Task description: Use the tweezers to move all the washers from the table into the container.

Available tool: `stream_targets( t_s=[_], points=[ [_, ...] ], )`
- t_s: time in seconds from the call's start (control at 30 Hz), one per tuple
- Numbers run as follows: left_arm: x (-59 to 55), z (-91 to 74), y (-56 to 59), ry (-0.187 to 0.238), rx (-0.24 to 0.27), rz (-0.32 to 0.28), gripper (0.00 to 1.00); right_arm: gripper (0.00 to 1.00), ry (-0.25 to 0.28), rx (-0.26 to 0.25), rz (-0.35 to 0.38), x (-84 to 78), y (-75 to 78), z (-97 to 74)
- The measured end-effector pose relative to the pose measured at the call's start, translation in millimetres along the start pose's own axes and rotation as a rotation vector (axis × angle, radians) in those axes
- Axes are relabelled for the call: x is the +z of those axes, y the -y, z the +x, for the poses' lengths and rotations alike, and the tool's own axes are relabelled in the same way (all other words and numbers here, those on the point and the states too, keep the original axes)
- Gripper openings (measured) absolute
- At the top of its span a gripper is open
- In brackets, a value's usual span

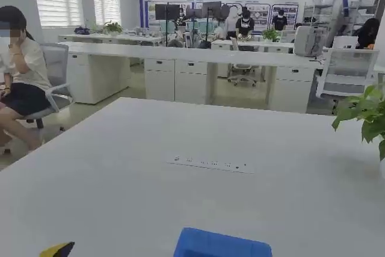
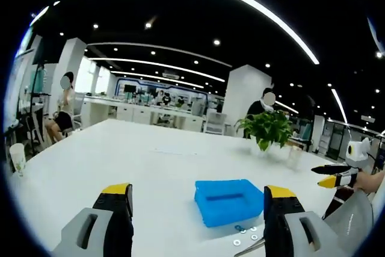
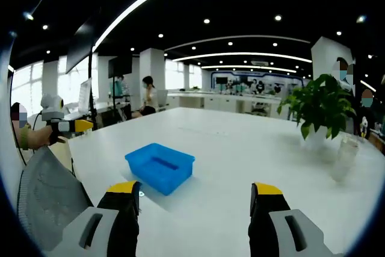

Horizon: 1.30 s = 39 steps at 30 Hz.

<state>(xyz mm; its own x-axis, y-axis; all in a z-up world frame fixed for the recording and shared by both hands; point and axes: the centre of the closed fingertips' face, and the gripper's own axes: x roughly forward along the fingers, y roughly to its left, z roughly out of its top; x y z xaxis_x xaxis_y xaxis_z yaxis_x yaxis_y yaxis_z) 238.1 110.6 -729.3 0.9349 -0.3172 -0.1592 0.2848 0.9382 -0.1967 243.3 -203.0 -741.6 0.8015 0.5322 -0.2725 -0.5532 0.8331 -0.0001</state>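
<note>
Working at a wide white counter (image 1: 150, 167), mostly bare. Noted a blue open-topped container (image 2: 228, 200) at 12 o'clock off the left gripper (image 2: 198, 192), apparently with nothing in it. Also seen from the right gripper (image 3: 194, 188), at 11 o'clock. Potted plant (image 2: 267, 127) well behind the container, at 1 o'clock.

Both pairs of fingers spread wide, holding nothing.

Spotted tweezers (image 2: 251, 248) flat on the counter at 5 o'clock of the container, just inside the right-hand finger of the left gripper, with only a slim metal end visible. Small scatter of washers (image 2: 245, 233) between tweezers and container, near the container's front corner, too small to count. None lifted yet, tweezers untouched.

Likely handling:
- **Tweezers:** light, springy, slick steel. Best pinched mid-shank, across the two flat arms, to close the tips on squeezing.
- **Washers:** tiny, hard, lying flat, prone to skidding or flicking away. Better nipped across the rim through the hole, or tipped up at an edge first.
</note>
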Motion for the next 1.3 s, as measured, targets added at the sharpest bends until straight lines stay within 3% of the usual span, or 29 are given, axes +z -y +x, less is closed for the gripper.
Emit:
stream_targets(
  t_s=[0.2,0.4,0.57,1.17,1.3],
  points=[
    [-1.6,0.6,2.8,-0.010,-0.007,0.018,0.91,0.74,-0.001,0.005,0.008,-0.7,-0.3,0.3],
    [-5.0,-0.6,-7.2,0.000,0.007,0.001,0.91,0.75,-0.009,0.019,0.008,-2.0,-3.2,1.1],
    [-4.5,-1.1,-8.4,0.004,0.013,-0.007,0.91,0.75,-0.008,0.020,0.012,-2.3,-2.7,1.0],
    [-6.0,-2.4,-5.0,-0.012,0.011,-0.003,0.89,0.74,0.005,-0.005,0.034,-3.3,5.6,-1.6],
    [-3.5,-4.4,-9.5,-0.002,0.040,0.004,0.88,0.74,0.002,-0.021,0.031,-3.4,7.5,-2.9]
  ],
)
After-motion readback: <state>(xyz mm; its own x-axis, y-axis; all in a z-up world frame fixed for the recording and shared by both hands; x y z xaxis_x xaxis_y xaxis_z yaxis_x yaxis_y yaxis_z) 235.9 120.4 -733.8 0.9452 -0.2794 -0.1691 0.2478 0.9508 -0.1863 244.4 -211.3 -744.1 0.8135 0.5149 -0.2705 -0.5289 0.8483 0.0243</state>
